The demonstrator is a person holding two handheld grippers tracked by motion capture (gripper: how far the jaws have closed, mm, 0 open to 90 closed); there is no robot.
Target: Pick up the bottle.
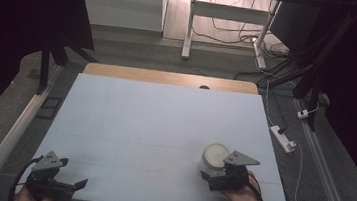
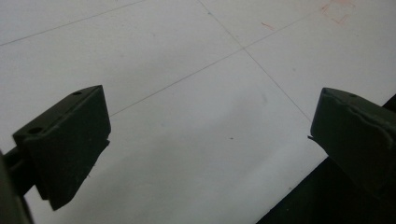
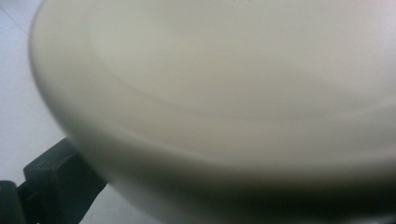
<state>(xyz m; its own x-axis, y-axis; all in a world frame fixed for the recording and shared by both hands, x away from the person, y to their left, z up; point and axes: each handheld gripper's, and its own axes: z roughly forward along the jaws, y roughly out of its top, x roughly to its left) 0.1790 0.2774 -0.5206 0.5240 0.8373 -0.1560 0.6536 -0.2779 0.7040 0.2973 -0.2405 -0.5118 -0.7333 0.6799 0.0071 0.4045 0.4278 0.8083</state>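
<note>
High view shows a white bowl point(image 1: 215, 157) at the lower right of the table point(image 1: 154, 123), the right gripper point(image 1: 214, 177) clamped on its near rim; it looks stiff, smooth, breakable, so hold it firmly there; the left gripper point(image 1: 77, 184) waits open, empty.

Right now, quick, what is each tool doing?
Left tool: open, holding nothing, over the table.
Right tool: right up against the white bowl; cannot tell if it grips it.
</note>
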